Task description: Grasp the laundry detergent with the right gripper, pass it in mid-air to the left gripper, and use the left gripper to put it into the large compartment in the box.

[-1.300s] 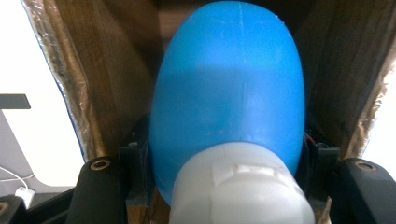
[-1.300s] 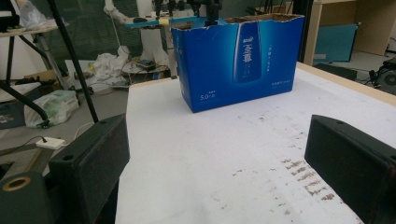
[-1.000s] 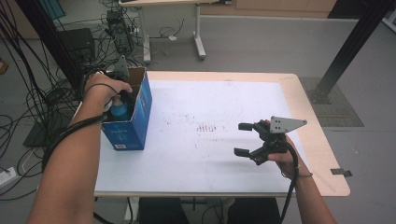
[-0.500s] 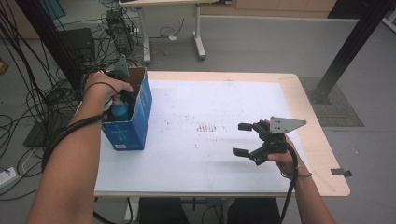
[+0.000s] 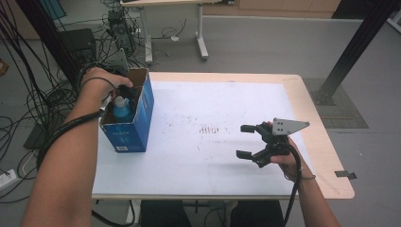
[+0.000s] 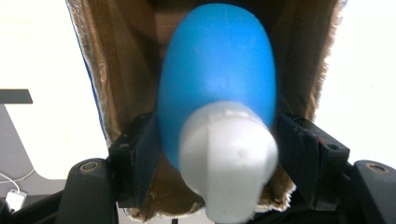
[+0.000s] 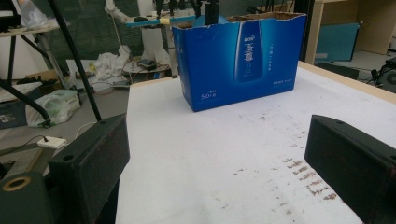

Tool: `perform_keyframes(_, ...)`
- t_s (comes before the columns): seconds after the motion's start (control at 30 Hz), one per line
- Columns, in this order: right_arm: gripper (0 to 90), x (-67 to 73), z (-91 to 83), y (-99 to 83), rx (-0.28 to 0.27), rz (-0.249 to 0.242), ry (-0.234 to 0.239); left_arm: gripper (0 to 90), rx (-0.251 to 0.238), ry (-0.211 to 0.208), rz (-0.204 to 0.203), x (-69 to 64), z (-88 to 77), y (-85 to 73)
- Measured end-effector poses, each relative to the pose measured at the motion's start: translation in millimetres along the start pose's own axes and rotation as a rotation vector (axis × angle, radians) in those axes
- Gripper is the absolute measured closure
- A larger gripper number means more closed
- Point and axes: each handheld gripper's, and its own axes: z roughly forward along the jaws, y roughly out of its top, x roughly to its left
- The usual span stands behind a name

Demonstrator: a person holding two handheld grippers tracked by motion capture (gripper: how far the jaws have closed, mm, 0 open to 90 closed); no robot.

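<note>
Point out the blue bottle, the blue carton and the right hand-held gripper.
blue bottle (image 6: 217, 79), left gripper view, middle of its blue body.
blue carton (image 7: 243, 58), right gripper view, printed side wall.
right hand-held gripper (image 5: 245, 141), high view, midway between its fingertips.

A blue bottle (image 5: 121, 109) with a white cap (image 6: 227, 158) stands upright inside an open-topped blue cardboard box (image 5: 137, 124). The bottle has a rounded, smooth body, and its cap and shoulders show just below the box's rim. The box is tall and narrow, with a torn, ragged top edge, bare brown cardboard inside, and a printed picture of a bottle with white lettering on its long side (image 7: 243, 60). It stands upright on the white sheet of the counter (image 5: 213, 156), close to the left edge and nearer the far left corner than the near one.
</note>
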Motion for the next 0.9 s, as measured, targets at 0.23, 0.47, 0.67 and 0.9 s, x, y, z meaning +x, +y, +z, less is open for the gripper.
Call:
perform_keyframes(0.23, 6.6, 0.1, 0.2, 1.2, 0.002, -0.002, 0.001, 32.0, -0.024, -0.028, -0.005, 0.3, -12.9, -3.9)
perform_keyframes(0.47, 6.5, -0.2, -1.8, 4.7, 0.006, -0.005, -0.002, 32.3, -0.059, -0.031, 0.005, -2.0, -32.6, -10.9)
perform_keyframes(0.67, 6.6, -0.2, -1.7, 3.4, 0.007, -0.001, -0.005, 32.1, -0.087, -0.022, 0.026, -8.2, -48.5, -17.5)
perform_keyframes(0.9, 6.6, -0.9, -1.9, 5.0, 0.009, 0.003, -0.007, 31.3, -0.108, -0.022, 0.055, -18.2, -57.4, -22.9)
